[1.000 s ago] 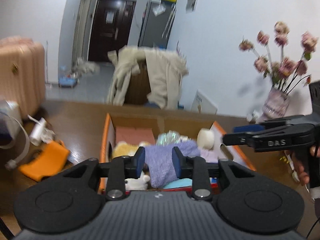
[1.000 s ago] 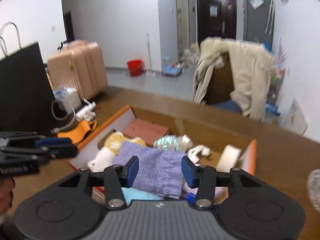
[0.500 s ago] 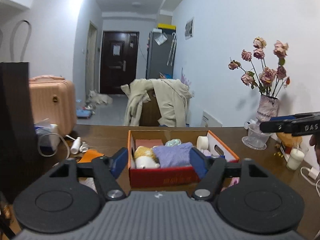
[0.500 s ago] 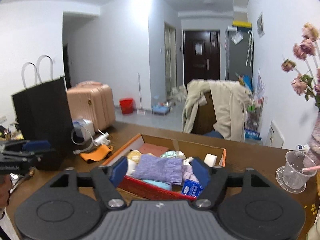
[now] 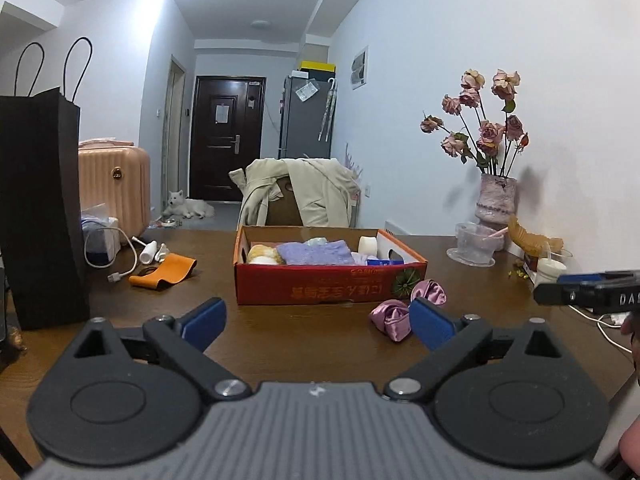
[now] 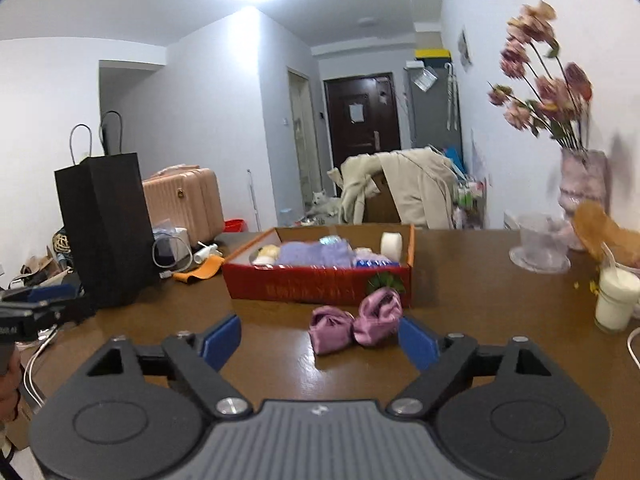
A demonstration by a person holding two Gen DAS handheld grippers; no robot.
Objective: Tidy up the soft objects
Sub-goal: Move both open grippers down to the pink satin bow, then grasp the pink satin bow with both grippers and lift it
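I have pulled both grippers back from the red box point(image 5: 328, 284); my left gripper point(image 5: 316, 322) and right gripper point(image 6: 320, 342) have just spread, empty. Purple towel point(image 5: 316, 252) lies inside the box, at twelve o'clock.

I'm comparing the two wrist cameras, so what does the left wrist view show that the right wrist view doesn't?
Only the left wrist view shows the right gripper at its right edge, and the open left gripper in front. Only the right wrist view shows the left gripper at its left edge, a red bucket, and the open right gripper in front. Both show the box, purple cloth, satin pieces, black bag and vase.
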